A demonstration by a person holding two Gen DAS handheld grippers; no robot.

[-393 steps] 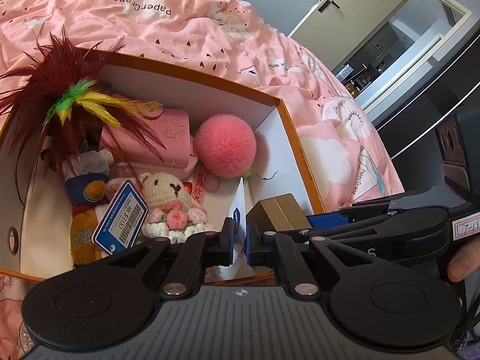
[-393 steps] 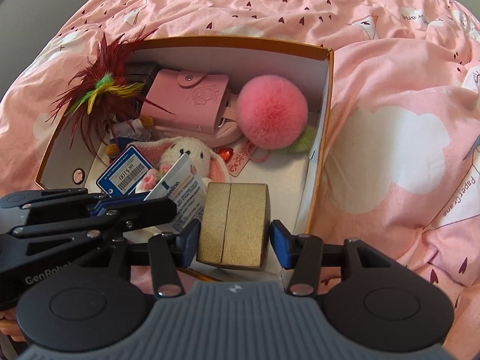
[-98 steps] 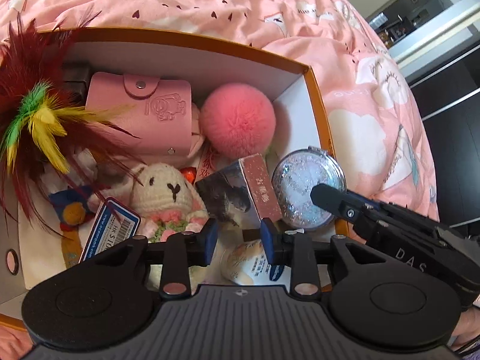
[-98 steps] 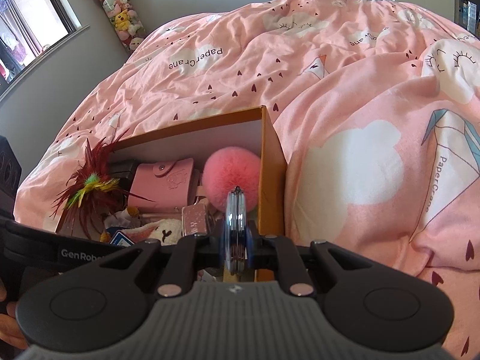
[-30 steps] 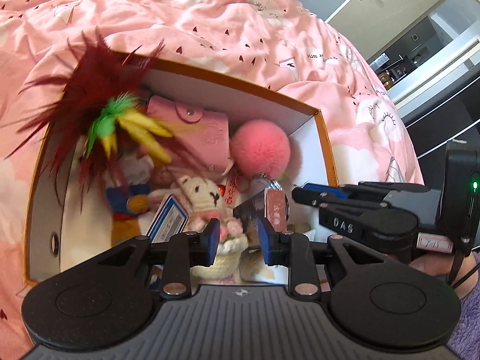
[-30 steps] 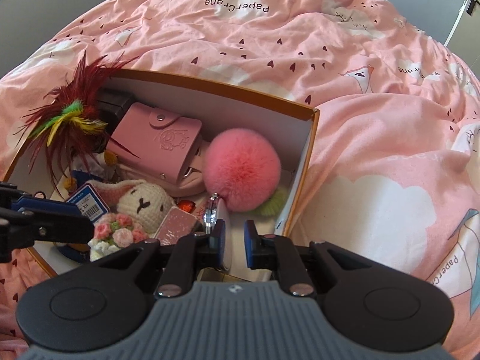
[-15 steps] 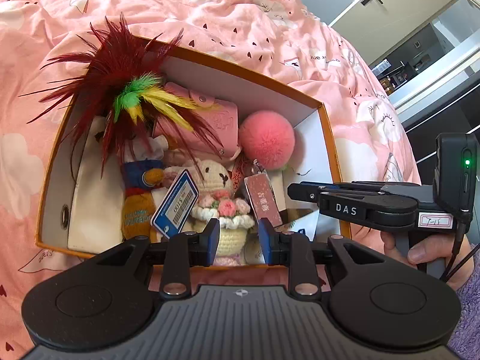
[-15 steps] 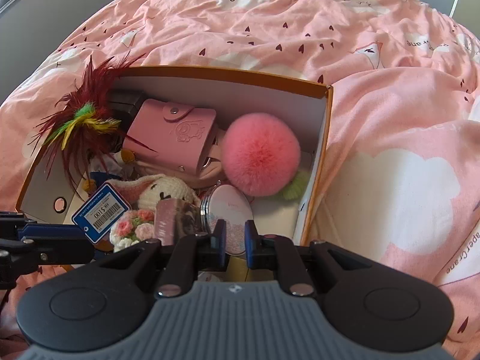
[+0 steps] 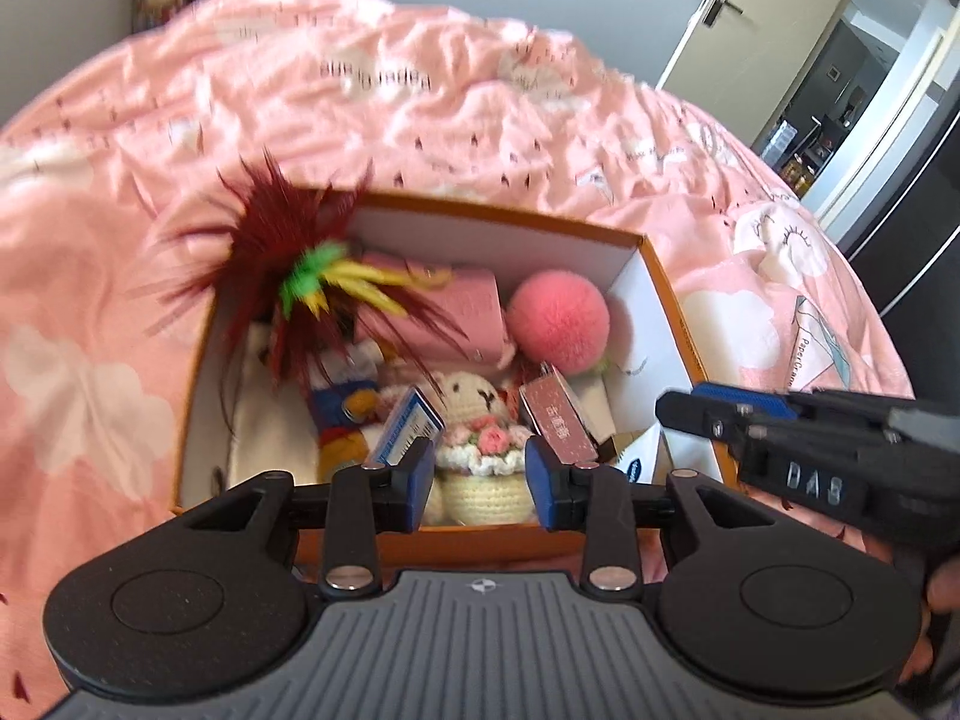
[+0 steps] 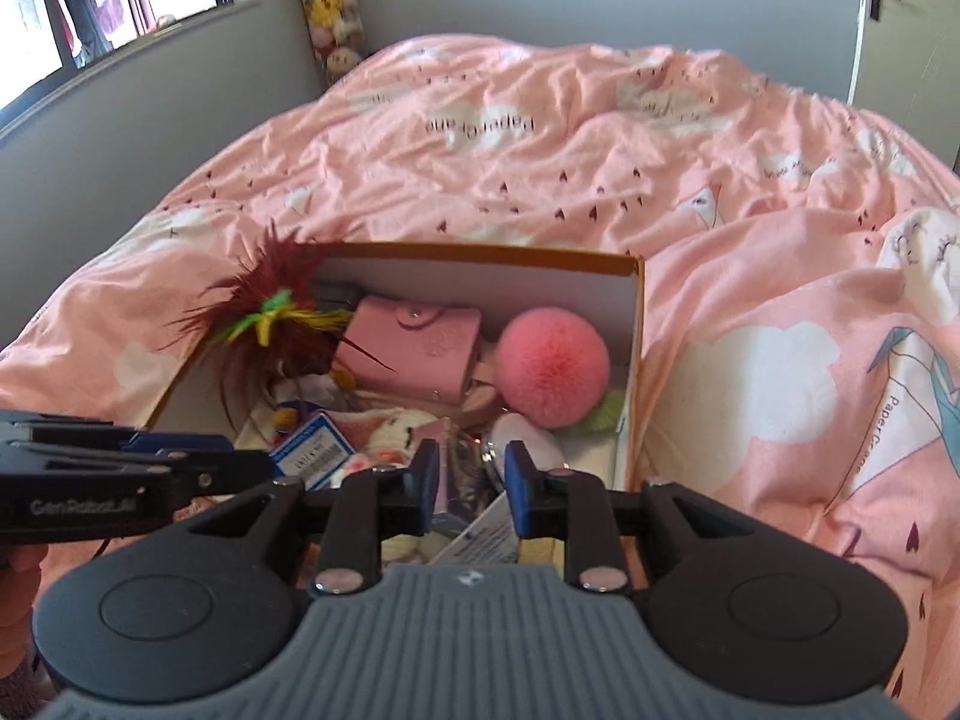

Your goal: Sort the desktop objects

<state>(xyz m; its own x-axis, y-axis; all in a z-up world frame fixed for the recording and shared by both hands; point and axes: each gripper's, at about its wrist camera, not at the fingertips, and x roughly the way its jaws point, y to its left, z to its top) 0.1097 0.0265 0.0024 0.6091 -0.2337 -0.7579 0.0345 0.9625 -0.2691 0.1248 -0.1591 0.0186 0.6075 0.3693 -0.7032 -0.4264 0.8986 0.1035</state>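
Note:
An orange box (image 9: 672, 324) lies on the bed, holding a pink pompom (image 9: 558, 321), a pink card wallet (image 9: 444, 315), a red feather toy (image 9: 282, 258), a crochet bunny (image 9: 474, 414), a blue tag (image 9: 408, 426) and a small pink carton (image 9: 558, 420). My left gripper (image 9: 478, 483) hovers over the box's near edge. Its jaws are opening with nothing between them. My right gripper (image 10: 469, 480) hangs above the near right corner, its jaws also opening and empty. A round compact (image 10: 522, 444) lies in the box just beyond it, beside the pompom (image 10: 552, 366).
A rumpled pink duvet (image 10: 750, 276) spreads around the box (image 10: 636, 324) on all sides. A window (image 10: 90, 12) and hanging plush toys (image 10: 330, 6) are on the far wall. An open door (image 9: 738, 18) stands at the right. A hand (image 9: 942, 594) holds the right gripper.
Both grippers have drawn back and up from the box and their jaws have widened. The right one has let go of the round compact, which now lies inside the box.

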